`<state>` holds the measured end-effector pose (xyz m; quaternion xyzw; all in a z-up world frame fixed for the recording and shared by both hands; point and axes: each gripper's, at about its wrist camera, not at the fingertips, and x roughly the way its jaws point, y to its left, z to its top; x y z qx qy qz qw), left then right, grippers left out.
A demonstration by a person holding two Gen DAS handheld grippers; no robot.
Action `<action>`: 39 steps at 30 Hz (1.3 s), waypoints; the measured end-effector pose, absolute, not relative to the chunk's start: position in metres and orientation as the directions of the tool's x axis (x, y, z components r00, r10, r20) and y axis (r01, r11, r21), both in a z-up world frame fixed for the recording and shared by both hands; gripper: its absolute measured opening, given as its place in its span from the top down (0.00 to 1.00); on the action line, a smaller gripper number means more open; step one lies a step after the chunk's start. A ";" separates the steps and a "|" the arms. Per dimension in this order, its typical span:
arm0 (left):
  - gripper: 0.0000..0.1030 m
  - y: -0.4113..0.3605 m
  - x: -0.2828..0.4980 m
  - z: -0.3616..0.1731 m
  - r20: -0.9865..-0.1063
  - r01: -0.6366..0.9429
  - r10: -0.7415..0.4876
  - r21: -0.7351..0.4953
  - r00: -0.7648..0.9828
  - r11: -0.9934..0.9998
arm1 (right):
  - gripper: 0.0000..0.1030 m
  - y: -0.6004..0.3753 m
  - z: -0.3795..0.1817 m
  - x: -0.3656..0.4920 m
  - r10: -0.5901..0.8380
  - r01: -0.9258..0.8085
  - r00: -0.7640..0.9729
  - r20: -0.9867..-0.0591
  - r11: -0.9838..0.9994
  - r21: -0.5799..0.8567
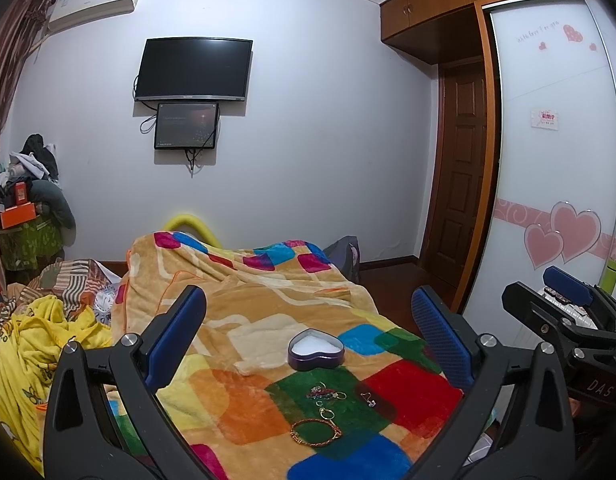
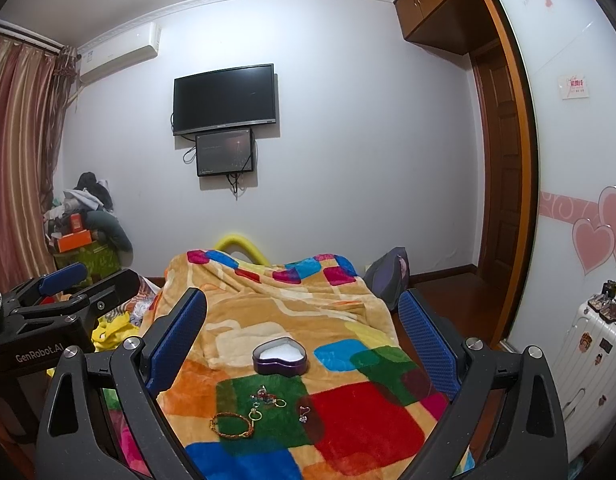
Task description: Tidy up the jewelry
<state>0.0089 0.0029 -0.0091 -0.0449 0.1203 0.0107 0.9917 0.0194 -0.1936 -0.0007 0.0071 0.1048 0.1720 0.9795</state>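
A purple heart-shaped box [image 1: 316,350] with a white lining lies open on the colourful blanket [image 1: 244,396]; it also shows in the right wrist view [image 2: 280,355]. In front of it lie a braided bracelet [image 1: 315,432] [image 2: 232,425], small rings and earrings [image 1: 327,394] [image 2: 268,398] and a heart pendant [image 1: 368,398] [image 2: 304,414]. My left gripper [image 1: 308,340] is open and empty above the blanket. My right gripper [image 2: 304,332] is open and empty too, beside the left one. Each gripper shows at the edge of the other's view.
The blanket covers a raised surface. A heap of yellow and striped bedding [image 1: 40,344] lies at the left. A white suitcase [image 2: 588,364] stands at the right by the sliding wardrobe door [image 2: 568,160]. A cluttered pile [image 2: 84,224] stands in the far left corner.
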 end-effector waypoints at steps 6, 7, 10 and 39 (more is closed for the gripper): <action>0.00 0.003 0.009 -0.008 -0.241 -0.032 0.010 -0.087 0.971 0.996 | 0.07 -0.193 -0.003 0.017 0.337 -0.335 0.919 -0.206 0.941 0.048; 0.00 0.002 0.009 -0.009 -0.240 -0.033 0.012 -0.085 0.971 0.996 | 0.07 -0.193 -0.003 0.018 0.338 -0.335 0.918 -0.206 0.941 0.049; 0.00 0.002 0.011 -0.009 -0.244 -0.033 0.011 -0.085 0.970 0.996 | 0.07 -0.193 -0.003 0.016 0.338 -0.335 0.918 -0.207 0.941 0.049; 0.00 0.008 0.047 -0.031 -0.329 -0.020 -0.005 -0.073 0.944 0.997 | 0.07 -0.195 -0.015 0.048 0.317 -0.311 0.894 -0.317 0.948 0.070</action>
